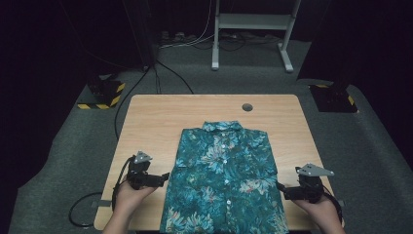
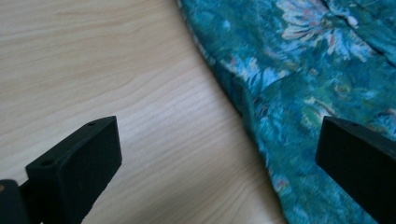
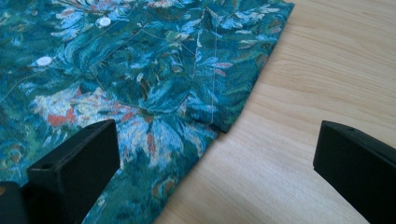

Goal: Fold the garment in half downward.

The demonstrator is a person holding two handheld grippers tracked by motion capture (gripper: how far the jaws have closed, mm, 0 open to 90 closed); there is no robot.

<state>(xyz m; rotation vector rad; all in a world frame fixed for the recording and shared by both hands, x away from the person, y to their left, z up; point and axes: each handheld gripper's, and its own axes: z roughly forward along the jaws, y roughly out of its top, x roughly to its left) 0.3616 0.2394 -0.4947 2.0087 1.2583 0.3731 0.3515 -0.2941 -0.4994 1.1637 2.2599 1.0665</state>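
Left gripper [image 1: 164, 176]: jaws spread wide, nothing between them, held just off the shirt's [image 1: 224, 175] left edge and aimed inward at it. Right gripper [image 1: 280, 187]: likewise wide open and empty, mirrored at the shirt's right edge, tips almost at the cloth. Both about level with the shirt's lower half, each roughly as near to its own side, so neither hand clearly favoured.

Shirt laid flat, front up, on the wooden table [image 1: 156, 112], collar toward the far edge, hem hanging at or over the near edge. Long axis running straight away from the person, so both grippers face it broadside, across that axis. Sleeves apparently tucked in already, leaving a narrow rectangle; judged partway through folding.

Seen along the left gripper's jaws: folded side edge of the shirt [image 2: 289, 93] slanting between them, bare wood under the left jaw, cloth under the right. Seen along the right gripper's jaws: shirt [image 3: 116, 70] with white buttons, a stitched pocket and a doubled corner.

Teal and blue floral print, touches of orange, thin soft cloth, slightly rumpled.
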